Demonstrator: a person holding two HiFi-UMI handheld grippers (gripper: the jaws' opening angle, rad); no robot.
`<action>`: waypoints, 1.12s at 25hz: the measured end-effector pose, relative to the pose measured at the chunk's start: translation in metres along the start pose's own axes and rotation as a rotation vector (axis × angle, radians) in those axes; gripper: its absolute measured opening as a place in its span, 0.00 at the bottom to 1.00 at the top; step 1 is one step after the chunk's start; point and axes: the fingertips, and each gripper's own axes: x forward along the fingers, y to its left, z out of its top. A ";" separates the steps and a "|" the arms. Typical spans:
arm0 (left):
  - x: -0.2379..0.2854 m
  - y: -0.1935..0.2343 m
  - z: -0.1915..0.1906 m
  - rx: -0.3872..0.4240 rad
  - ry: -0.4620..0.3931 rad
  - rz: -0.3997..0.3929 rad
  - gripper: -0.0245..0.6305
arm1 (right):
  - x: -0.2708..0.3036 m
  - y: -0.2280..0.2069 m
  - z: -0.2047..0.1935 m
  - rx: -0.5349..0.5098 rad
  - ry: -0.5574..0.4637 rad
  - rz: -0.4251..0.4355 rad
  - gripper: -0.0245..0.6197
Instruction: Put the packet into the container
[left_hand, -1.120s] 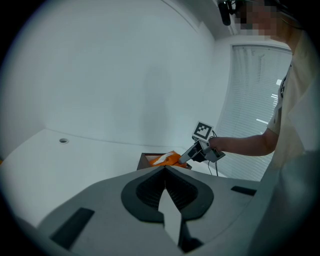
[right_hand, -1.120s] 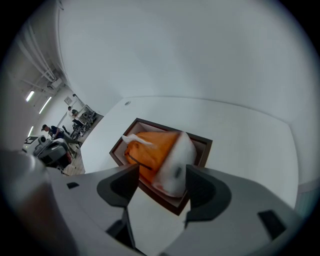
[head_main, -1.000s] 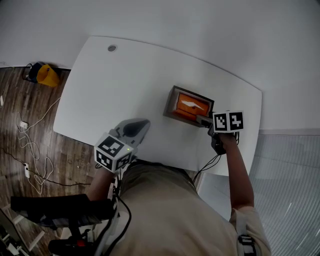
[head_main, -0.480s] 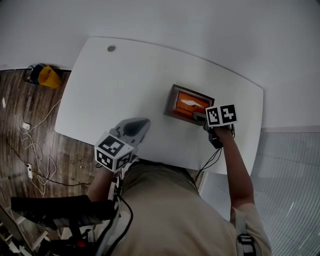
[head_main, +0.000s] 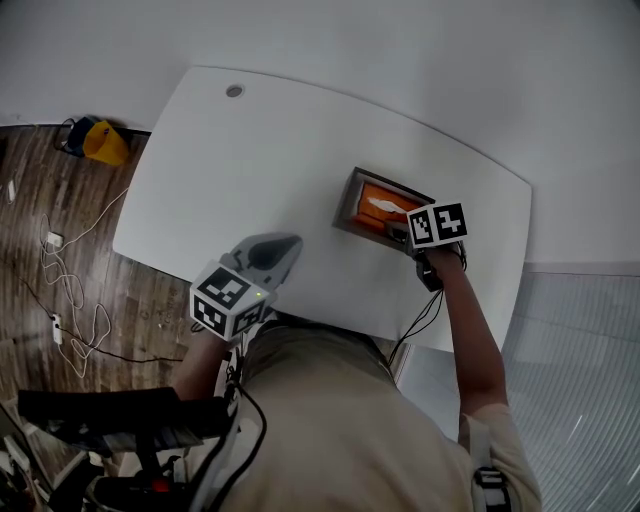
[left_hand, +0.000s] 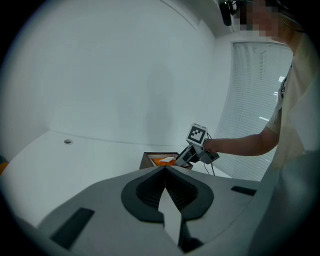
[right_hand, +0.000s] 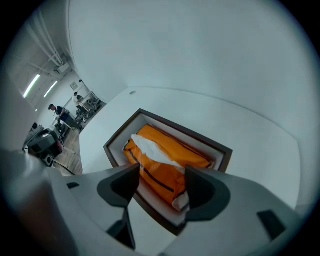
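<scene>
An orange packet (head_main: 380, 203) with a white patch lies inside the dark-rimmed container (head_main: 347, 205) on the white table (head_main: 250, 170). My right gripper (head_main: 400, 232) hangs over the container's near end, pointing steeply down. In the right gripper view its jaws (right_hand: 161, 175) stand open, wide apart above the near end of the packet (right_hand: 165, 150), not pressing on it; the container rim (right_hand: 185, 129) frames it. My left gripper (head_main: 283, 247) is shut and holds nothing, near the table's front edge. In the left gripper view its closed jaws (left_hand: 165, 170) point toward the container (left_hand: 150, 159).
A round cable hole (head_main: 234, 90) sits at the table's far left corner. On the wooden floor to the left are a yellow object (head_main: 103, 143) and loose cables (head_main: 60, 290). A cable (head_main: 420, 320) hangs from my right gripper past the table's near edge.
My right gripper has shifted a little toward the container and lower over the packet's near end. The left gripper has stayed where it was.
</scene>
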 end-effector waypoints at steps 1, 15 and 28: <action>0.000 0.001 0.000 0.001 -0.003 0.002 0.05 | -0.002 -0.001 0.002 0.014 -0.024 0.009 0.48; -0.073 -0.019 0.055 0.067 -0.077 -0.015 0.05 | -0.199 0.103 0.043 0.165 -0.699 0.349 0.12; -0.107 -0.022 0.052 0.007 -0.205 -0.114 0.05 | -0.251 0.212 0.006 0.021 -0.885 0.544 0.06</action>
